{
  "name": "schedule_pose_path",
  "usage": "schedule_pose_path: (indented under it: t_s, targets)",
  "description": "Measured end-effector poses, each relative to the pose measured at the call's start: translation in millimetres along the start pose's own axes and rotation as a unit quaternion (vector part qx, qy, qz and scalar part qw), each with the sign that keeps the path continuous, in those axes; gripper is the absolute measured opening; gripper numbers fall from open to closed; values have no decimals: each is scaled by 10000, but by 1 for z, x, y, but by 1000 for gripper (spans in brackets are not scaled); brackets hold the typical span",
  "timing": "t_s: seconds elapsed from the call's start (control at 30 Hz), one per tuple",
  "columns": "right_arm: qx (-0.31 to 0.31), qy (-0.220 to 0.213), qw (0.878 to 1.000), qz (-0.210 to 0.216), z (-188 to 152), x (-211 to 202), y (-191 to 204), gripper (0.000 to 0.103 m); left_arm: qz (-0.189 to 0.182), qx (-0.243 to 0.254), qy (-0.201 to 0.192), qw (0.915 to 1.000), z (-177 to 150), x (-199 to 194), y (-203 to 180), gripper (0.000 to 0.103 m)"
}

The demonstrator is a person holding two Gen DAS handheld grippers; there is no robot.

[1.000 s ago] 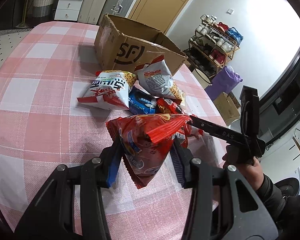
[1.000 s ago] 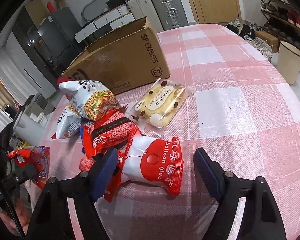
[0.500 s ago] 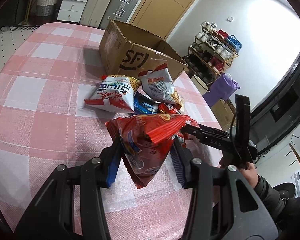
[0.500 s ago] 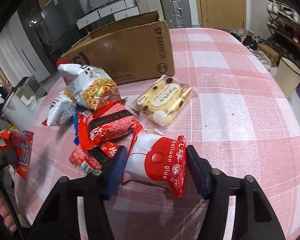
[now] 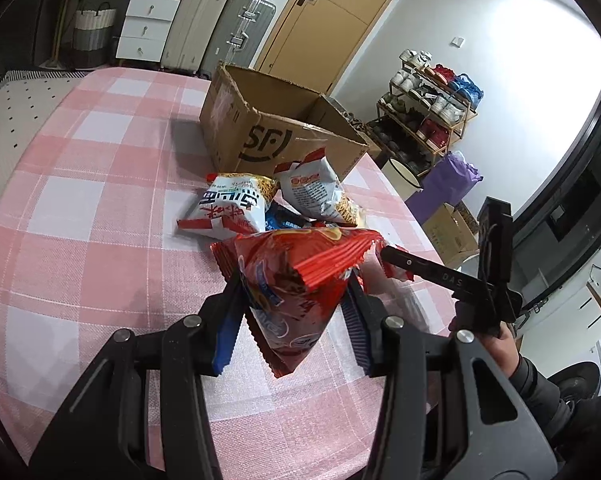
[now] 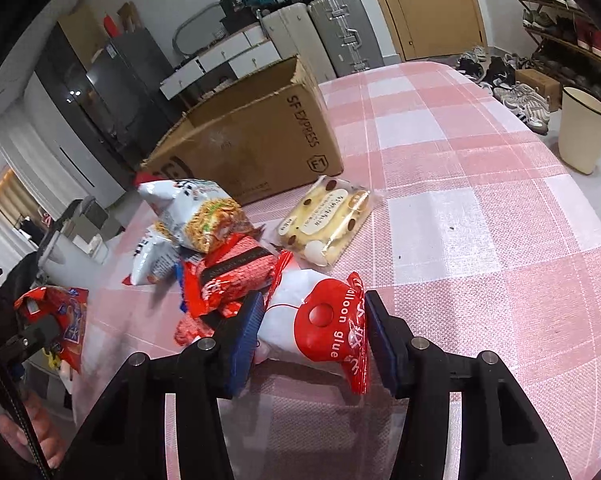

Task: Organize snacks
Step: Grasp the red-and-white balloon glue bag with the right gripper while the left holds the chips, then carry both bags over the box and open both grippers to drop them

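Right wrist view shows the biggest change: a second ago the right gripper (image 6: 308, 336) stood wide around the red and white balloon glue bag (image 6: 320, 320). Now its jaws are closing, with the bag between them, and both blue pads touch the bag's sides.

The left gripper (image 5: 292, 300) has come up a little. It still squeezes the red snack bag (image 5: 296, 280), which hangs above the pink checked tablecloth (image 5: 80, 240).

That red bag hides part of the pile beyond it. A blue packet (image 5: 278, 216) only peeks out, and the print on most bags is too small to read.

Ahead of the right gripper lie a red knobbly packet (image 6: 232, 272), two white noodle bags (image 6: 196, 216) and a yellow cake packet (image 6: 328, 220). Past them stands the open cardboard box (image 6: 252, 140), and its inside cannot be seen well from either view.
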State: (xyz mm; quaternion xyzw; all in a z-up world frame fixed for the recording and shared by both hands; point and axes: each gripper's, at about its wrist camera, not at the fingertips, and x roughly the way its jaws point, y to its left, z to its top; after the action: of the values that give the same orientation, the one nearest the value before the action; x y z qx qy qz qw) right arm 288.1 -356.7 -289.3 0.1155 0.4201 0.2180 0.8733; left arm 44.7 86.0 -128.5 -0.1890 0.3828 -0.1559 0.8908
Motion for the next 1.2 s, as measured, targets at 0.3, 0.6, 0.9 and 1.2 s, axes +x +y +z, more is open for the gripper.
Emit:
schedule_pose_path:
  t_s: [0.3,0.6,0.9,1.2]
  targets:
    - [-18,-329,9987,382,3,-29,5,51,55,171,-42,9998,6,-10,-17,43]
    - [-206,-744,9936,825,14,-73,29,51,-65,289,-117,9995,16,-18,-41,43]
    - [-722,-1089,9848,1145,31,-113,68,51,-187,320,-372,9986,42,-31,-64,43]
    - [-1229,-1331,9753,1262,60,-143,97,51,-215,265,-924,9951,69,-53,-82,43]
